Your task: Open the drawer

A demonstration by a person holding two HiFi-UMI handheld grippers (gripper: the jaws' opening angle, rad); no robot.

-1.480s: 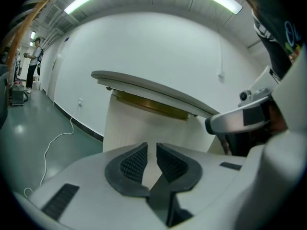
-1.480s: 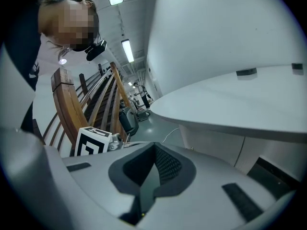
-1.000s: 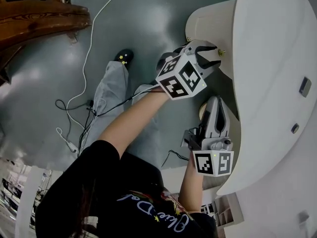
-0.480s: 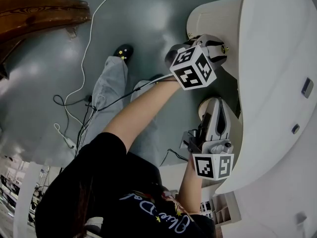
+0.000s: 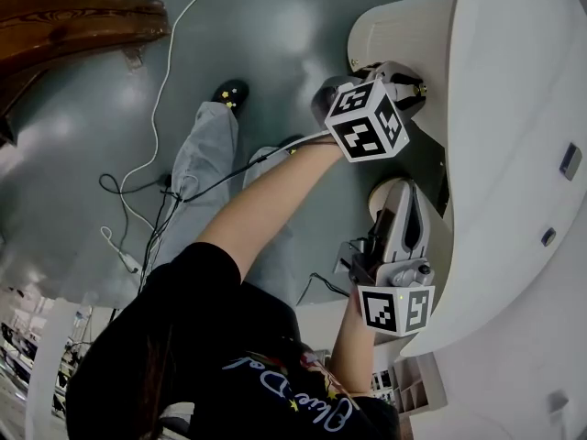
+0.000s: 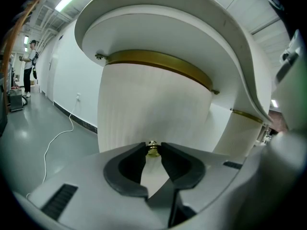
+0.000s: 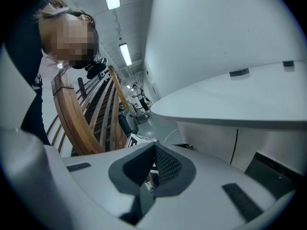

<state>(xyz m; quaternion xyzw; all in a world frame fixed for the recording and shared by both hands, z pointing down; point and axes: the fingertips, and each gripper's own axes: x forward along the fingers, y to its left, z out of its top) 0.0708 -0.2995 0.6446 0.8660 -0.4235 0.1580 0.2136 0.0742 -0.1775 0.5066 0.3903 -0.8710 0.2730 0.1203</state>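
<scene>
The drawer front (image 6: 153, 104) is a cream, rounded, ribbed panel under a white curved desktop (image 5: 514, 154), with a brass band above it. Its small brass knob (image 6: 152, 148) sits between the tips of my left gripper (image 6: 153, 150). The jaws have just been closing, and both dark pads now press on the knob's sides. In the head view the left gripper (image 5: 410, 86) reaches to the drawer (image 5: 394, 26) at the top. My right gripper (image 5: 404, 195) hangs below it beside the desk edge, jaws shut with nothing between them (image 7: 154, 169).
White and black cables (image 5: 156, 154) trail over the grey floor. Dark wooden furniture (image 5: 73, 26) stands at the upper left. The person's trouser leg and shoe (image 5: 229, 94) are below the left arm. A person (image 6: 31, 56) stands far down the corridor.
The left gripper has shifted right and slightly up in the head view, onto the knob, and its jaws have narrowed around it. The right gripper has stayed put.
</scene>
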